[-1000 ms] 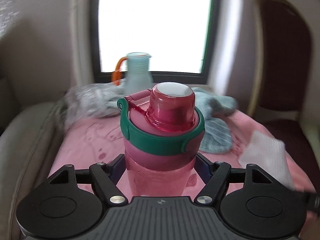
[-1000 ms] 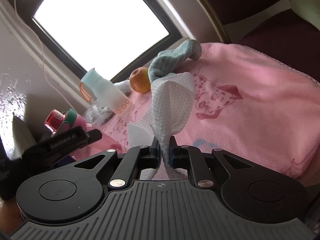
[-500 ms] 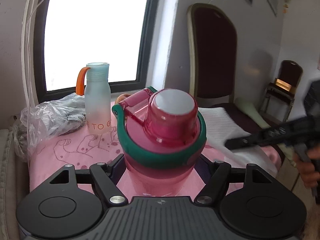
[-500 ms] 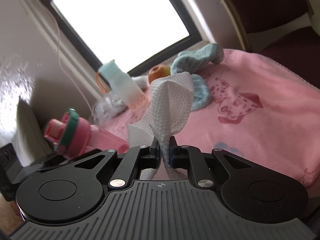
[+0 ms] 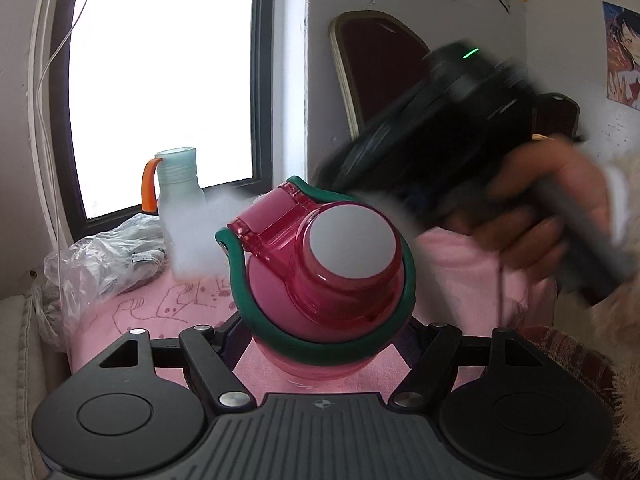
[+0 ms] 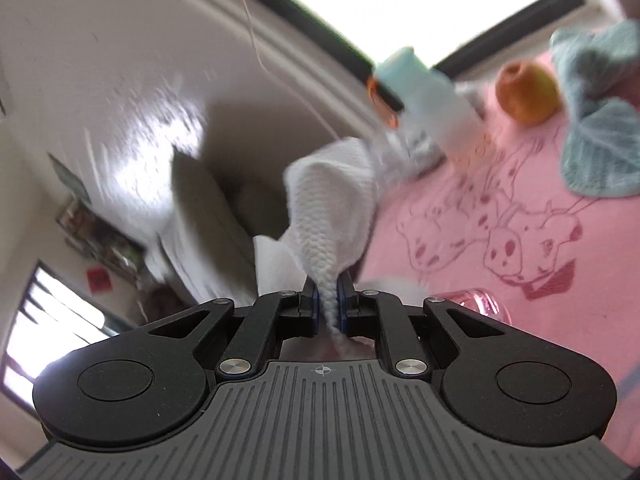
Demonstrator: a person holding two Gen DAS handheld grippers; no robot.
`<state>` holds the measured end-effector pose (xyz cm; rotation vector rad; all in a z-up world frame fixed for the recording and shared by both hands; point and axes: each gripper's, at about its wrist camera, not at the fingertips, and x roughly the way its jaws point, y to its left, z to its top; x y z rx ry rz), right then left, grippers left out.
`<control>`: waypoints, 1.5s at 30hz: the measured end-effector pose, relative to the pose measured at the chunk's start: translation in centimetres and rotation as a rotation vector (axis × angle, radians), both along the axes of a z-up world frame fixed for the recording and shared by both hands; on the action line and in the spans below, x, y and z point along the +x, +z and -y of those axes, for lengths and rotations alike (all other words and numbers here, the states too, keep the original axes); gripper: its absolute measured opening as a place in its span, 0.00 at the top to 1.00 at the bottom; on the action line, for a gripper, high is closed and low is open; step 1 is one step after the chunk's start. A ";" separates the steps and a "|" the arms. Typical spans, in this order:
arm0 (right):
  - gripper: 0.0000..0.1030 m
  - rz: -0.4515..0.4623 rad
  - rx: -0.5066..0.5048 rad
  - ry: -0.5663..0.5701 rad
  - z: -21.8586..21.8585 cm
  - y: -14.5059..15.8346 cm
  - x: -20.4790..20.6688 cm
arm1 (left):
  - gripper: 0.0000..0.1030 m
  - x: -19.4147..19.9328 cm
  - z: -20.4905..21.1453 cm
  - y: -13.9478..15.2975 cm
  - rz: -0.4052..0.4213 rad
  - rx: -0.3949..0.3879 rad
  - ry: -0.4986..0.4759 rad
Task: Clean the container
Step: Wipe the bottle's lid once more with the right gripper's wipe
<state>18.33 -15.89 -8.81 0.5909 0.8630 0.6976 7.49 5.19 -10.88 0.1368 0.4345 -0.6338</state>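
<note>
Nearest the lens in the left wrist view, the left gripper is clamped on the body of the pink bottle, which is held clear of the pink blanket and tilted so its grey-topped cap and green collar face the camera; the hold appears meant to steady the container and present it for wiping. In the right wrist view the right gripper is closed tight on a bunched white cloth, whose free end stands forward of the jaws, evidently so the loose part can serve as the wiping face. From the left wrist view that gripper shows as a blurred black body held in the person's hand, just beside and above the bottle's cap; contact cannot be confirmed. Farther off, toward the blanket's window edge, stand a pale frosted bottle with an orange strap, an orange fruit, a teal knitted cloth and a crumpled plastic bag. The blanket carries printed spotted-dog drawings. No lettering is legible.
</note>
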 end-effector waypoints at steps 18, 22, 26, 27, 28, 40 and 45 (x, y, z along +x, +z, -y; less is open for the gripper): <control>0.90 -0.040 -0.365 -0.192 3.2 -3.1 -2.2 | 0.31 0.8 -0.3 0.0 -0.055 -0.076 0.073; 0.90 0.037 -0.002 -0.131 4.2 -0.4 -3.1 | 0.31 0.7 -0.3 0.0 -0.059 -0.083 0.086; 0.89 0.004 0.213 -0.073 3.6 -0.8 -2.0 | 0.31 0.8 -0.5 0.0 -0.070 -0.094 0.099; 0.89 -0.005 0.191 -0.094 3.3 -1.3 -1.7 | 0.31 0.8 -0.4 0.0 -0.070 -0.091 0.098; 0.89 -0.020 0.156 -0.123 3.2 -1.7 -1.3 | 0.31 0.9 -0.4 0.0 -0.069 -0.088 0.097; 0.90 -0.214 -0.289 -0.243 3.8 -7.9 -0.8 | 0.31 3.4 2.4 1.2 -0.105 -0.029 0.124; 0.89 -0.066 -0.268 -0.368 6.4 -4.6 -4.2 | 0.31 4.6 4.1 1.6 -0.147 -0.004 0.204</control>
